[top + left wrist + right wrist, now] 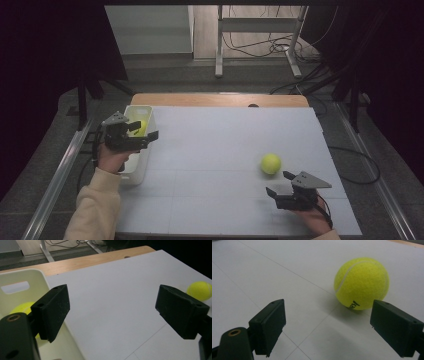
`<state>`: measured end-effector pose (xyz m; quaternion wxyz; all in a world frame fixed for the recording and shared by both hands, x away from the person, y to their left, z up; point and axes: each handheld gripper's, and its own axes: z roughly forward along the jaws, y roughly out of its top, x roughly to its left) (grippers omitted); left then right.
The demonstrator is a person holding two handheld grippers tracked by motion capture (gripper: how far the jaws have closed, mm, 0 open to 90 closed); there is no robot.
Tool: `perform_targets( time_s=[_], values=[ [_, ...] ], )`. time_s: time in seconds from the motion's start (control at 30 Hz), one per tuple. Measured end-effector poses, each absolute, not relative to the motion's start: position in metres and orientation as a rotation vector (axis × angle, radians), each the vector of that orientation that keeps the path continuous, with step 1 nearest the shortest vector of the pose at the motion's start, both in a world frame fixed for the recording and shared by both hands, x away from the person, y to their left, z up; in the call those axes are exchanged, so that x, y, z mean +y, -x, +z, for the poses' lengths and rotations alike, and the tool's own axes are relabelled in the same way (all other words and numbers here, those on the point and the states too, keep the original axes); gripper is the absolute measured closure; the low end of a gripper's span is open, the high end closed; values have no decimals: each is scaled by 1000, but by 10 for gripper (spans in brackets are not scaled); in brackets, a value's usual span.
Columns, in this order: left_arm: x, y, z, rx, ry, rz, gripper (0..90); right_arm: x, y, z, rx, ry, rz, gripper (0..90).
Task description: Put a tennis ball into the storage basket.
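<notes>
Inside the white bin (146,150) lies one tennis ball (22,308); both claws gape wide, empty.

One overhead view, two close jaw-level views

Worktop (225,150): a bin (148,117) sits at its left edge, long side running front to back. One tennis ball (141,127) lies inside the bin, toward the far end. A second tennis ball (270,163) lies on the open worktop, right of centre, well apart from the bin.

Left tongs (145,134) hang over the bin's near half, tips over its right wall, pointing right across the worktop, nothing between the jaws. Right tongs (280,183) sit near the front right corner, just before and right of the loose ball, pointing toward it, not touching.

Behind the worktop, on the floor: a frame stand (257,30) and loose cables (270,47).
</notes>
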<state>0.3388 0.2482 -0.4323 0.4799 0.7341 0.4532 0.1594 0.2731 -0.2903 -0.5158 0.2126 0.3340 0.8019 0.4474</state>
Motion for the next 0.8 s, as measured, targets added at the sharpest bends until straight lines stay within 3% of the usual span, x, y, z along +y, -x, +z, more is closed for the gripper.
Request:
perform_targets(
  time_s=[0.8],
  values=[
    [223, -326, -430, 1022, -1773, 311, 139, -292, -271, -516, 2236, -902, 1240, 138]
  ],
)
